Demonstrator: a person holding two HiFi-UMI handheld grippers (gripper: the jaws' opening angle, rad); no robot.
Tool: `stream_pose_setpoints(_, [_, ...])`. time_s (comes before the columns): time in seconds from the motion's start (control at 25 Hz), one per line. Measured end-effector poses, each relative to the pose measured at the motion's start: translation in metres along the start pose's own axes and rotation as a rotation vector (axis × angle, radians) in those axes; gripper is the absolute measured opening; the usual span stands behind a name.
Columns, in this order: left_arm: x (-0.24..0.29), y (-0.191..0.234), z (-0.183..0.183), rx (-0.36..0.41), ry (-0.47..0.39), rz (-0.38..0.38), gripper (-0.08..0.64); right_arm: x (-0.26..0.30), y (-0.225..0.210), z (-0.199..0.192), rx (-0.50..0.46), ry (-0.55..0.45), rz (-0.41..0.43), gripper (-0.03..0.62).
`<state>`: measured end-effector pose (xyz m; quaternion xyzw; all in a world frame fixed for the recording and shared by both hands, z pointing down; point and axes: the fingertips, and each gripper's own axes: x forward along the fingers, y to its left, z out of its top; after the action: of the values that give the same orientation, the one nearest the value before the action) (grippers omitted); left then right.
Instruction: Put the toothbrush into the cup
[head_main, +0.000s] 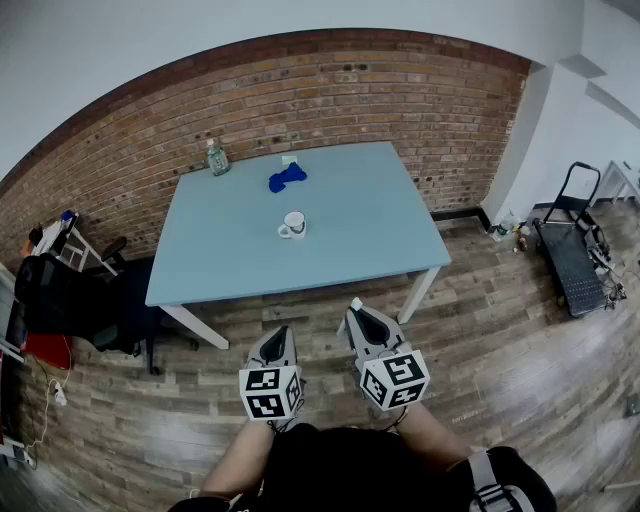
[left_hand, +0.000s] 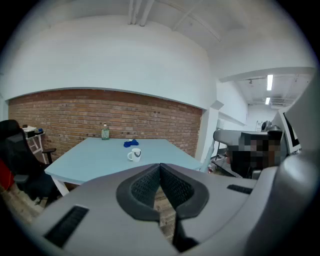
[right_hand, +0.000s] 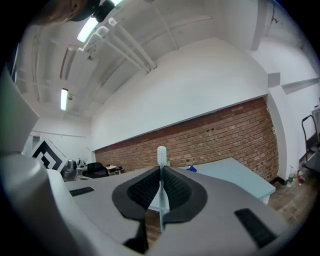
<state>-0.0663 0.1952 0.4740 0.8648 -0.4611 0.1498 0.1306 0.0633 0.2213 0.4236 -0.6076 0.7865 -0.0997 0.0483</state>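
Note:
A white cup with a handle stands near the middle of the light blue table; the left gripper view shows the cup far ahead. My right gripper is shut on a pale toothbrush, whose head pokes up past the jaws. My left gripper is shut with nothing in it, its jaws meeting. Both grippers hang over the wooden floor, well short of the table's front edge.
A blue cloth and a clear bottle sit at the table's far side by the brick wall. A black office chair stands left of the table. A black cart is at the right, with small bottles on the floor.

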Motion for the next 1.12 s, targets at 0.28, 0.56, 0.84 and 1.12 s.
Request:
stream_pose_setpoints(0.28, [0.019,-0.002,0.002,-0.020,-0.009,0.004,0.008,0.011,-0.014,0.006,-0.009,-0.006,0.021,0.037])
stream_pose_setpoints(0.56, [0.054,0.014,0.009,-0.039,-0.016,-0.010,0.008,0.044,-0.020,0.010,-0.029,-0.010,0.036,0.037])
stream_pose_setpoints(0.84, [0.092,0.038,0.018,-0.049,-0.014,-0.037,0.008,0.088,-0.029,0.009,-0.041,-0.004,0.032,0.037])
stream_pose_setpoints(1.12, [0.143,0.068,0.040,-0.063,-0.017,-0.082,0.008,0.153,-0.043,0.008,-0.047,0.027,0.024,0.037])
